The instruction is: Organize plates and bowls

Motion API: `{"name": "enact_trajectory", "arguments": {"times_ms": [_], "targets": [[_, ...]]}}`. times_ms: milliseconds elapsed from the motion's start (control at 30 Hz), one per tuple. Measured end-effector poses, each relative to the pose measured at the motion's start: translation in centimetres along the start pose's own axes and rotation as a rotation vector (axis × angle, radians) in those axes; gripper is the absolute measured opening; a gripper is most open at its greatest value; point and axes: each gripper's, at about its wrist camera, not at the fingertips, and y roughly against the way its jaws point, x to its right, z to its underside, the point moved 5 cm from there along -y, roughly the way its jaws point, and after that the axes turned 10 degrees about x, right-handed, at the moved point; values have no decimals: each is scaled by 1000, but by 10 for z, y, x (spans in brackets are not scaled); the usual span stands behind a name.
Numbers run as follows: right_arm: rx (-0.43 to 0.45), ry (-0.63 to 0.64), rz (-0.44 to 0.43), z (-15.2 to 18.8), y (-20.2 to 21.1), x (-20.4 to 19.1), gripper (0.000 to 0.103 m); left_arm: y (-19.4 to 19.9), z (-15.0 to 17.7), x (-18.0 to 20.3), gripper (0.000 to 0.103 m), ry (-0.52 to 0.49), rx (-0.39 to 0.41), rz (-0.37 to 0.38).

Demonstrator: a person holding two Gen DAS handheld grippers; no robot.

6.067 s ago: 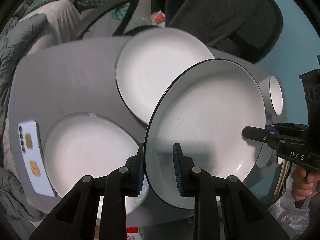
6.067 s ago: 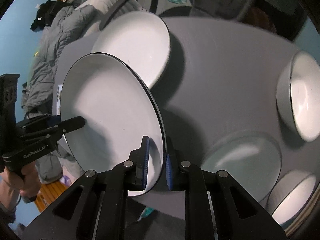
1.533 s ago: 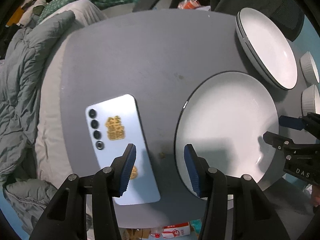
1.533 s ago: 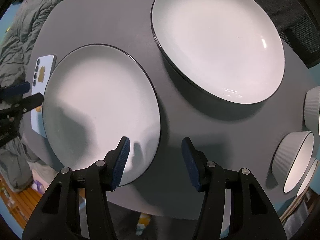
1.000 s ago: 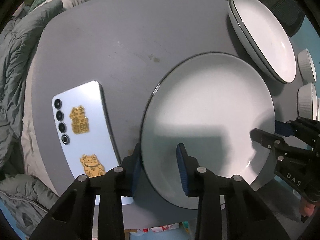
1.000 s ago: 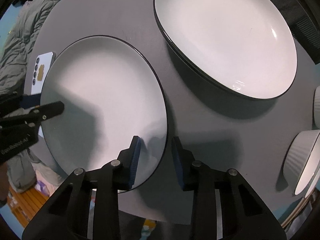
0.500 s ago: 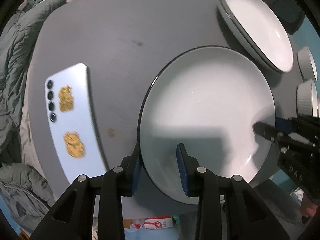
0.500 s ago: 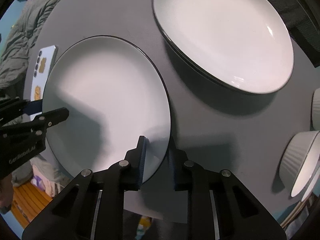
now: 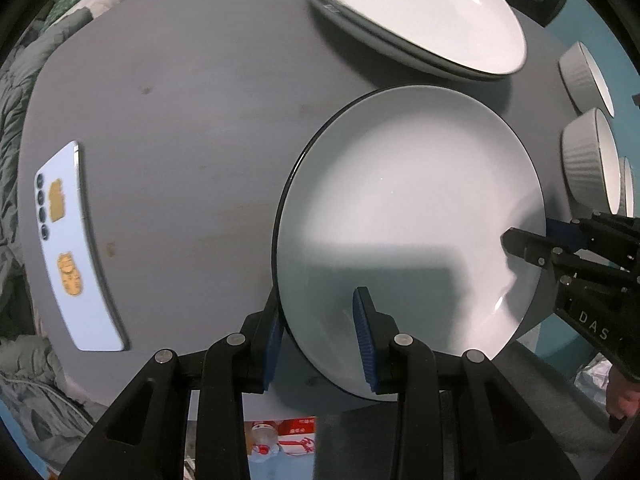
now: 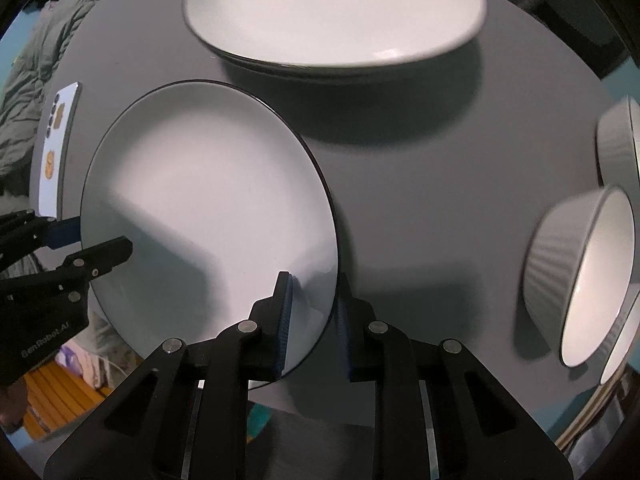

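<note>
Gripping one white plate (image 9: 408,216) from opposite rims, both tools carry it above the grey table (image 9: 192,112). Far left lies a phone (image 9: 66,248), well clear. Left gripper (image 9: 318,332) pinches the plate's near-left rim; right gripper (image 10: 314,320), its jaws having just been closing, now clamps the opposite rim. Beyond sits the plate stack (image 9: 412,20), likely destination; ribbed bowls (image 10: 580,276) crowd the right edge. Risks: thin rim slipping from either pinch if the hands drift apart, clipping the stack's edge on approach, or knocking the bowls.
</note>
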Motion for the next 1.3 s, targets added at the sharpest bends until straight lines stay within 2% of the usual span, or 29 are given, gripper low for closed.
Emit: {"name": "enact_trajectory", "arguments": {"times_ms": [167, 533, 633, 767, 900, 967, 1100, 1233, 1300], "targets": [[1, -31, -4, 10, 2, 20, 21, 2, -8, 24, 34, -30, -11, 8], [11, -75, -12, 23, 7, 55, 21, 7, -20, 13, 34, -64, -21, 9], [15, -77, -30, 14, -3, 22, 21, 10, -19, 19, 34, -49, -23, 10], [41, -87, -44, 18, 1, 22, 21, 10, -15, 10, 34, -20, -3, 0], [54, -127, -74, 36, -4, 20, 21, 11, -13, -3, 34, -1, 4, -21], [52, -143, -73, 38, -7, 23, 21, 12, -13, -6, 37, 3, 9, -21], [60, -166, -70, 42, -7, 26, 28, 18, -13, -16, 38, -3, 24, -44], [68, -167, -79, 46, -2, 27, 28, 22, -11, -22, 39, 24, 35, -41], [71, -166, -90, 53, -3, 24, 36, 25, -13, -27, 40, 37, 41, -36]]}}
